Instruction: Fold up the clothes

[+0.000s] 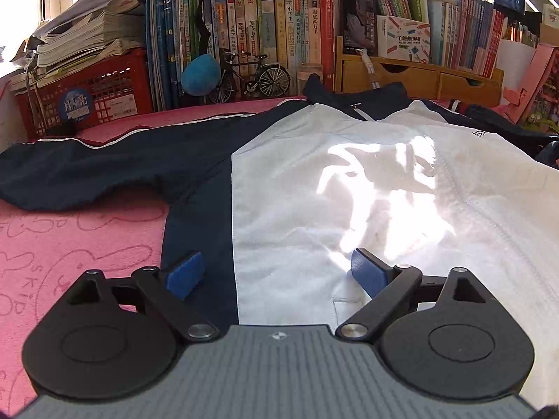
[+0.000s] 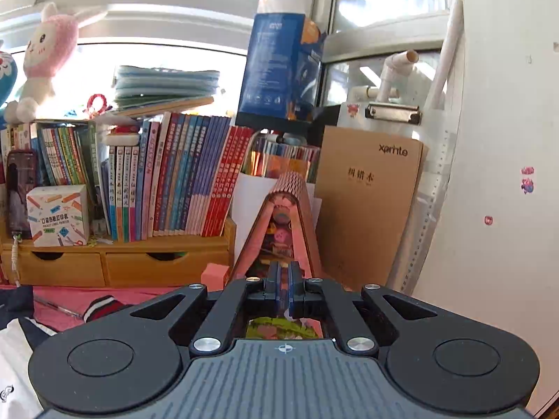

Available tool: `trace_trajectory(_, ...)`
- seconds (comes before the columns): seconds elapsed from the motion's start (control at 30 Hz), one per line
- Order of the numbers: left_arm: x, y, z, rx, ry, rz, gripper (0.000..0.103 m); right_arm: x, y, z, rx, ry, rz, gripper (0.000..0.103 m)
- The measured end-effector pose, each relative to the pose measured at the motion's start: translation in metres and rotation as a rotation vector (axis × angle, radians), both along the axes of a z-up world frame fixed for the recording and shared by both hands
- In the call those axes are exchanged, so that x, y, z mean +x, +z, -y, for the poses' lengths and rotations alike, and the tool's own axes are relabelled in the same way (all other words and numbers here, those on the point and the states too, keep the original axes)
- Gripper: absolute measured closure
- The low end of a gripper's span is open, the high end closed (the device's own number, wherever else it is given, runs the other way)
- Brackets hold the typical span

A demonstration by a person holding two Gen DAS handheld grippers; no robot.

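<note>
Lying flat on pink bed (image 1: 70, 237): navy-white jacket (image 1: 314, 181). Left gripper (image 1: 276, 272) fingers released above it; right gripper (image 2: 283, 288) fingers clenched, empty.

Matt woven cloth, navy and white, makes up the jacket (image 1: 314, 181), spread over a pink towelling-like cover (image 1: 70, 244) with a napped surface. The left gripper (image 1: 276, 272) shows matt black plastic arms, bright metal pivot pins and 2 textured blue pads (image 1: 367, 272). Behind stand a red plastic crate (image 1: 97, 90), glossy book spines (image 2: 188, 174) and a smooth wooden drawer unit (image 2: 115, 265).
</note>
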State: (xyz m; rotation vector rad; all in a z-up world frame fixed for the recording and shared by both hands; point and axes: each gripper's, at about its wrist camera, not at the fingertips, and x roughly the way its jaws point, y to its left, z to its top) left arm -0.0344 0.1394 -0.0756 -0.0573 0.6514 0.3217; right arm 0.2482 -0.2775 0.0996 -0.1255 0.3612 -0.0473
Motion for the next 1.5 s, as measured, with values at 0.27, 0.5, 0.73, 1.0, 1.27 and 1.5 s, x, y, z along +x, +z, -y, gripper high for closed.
trace_trajectory(0.27,0.001,0.0,0.009,0.07,0.011,-0.006,0.006,0.035,-0.065,-0.102,0.043,0.291,-0.275,0.045)
trace_trajectory(0.5,0.001,0.0,0.01,0.084,0.016,-0.008,0.004,0.107,-0.127,-0.151,0.132,0.158,-0.473,0.091)
trace_trajectory(0.73,0.002,0.0,0.006,0.055,0.018,-0.009,0.004,0.054,-0.071,-0.051,0.21,0.068,-0.216,0.098)
trace_trajectory(1.0,0.002,0.0,0.009,0.079,0.025,-0.012,0.003,0.004,-0.039,0.13,0.279,-0.202,-0.109,0.097)
trace_trajectory(1.27,0.003,0.001,0.019,0.156,0.03,-0.016,0.001,-0.003,-0.089,0.133,0.206,-0.154,-0.309,0.038)
trace_trajectory(1.5,0.003,0.001,0.029,0.228,0.028,-0.016,0.001,-0.061,-0.076,0.054,0.24,0.195,-0.253,0.038)
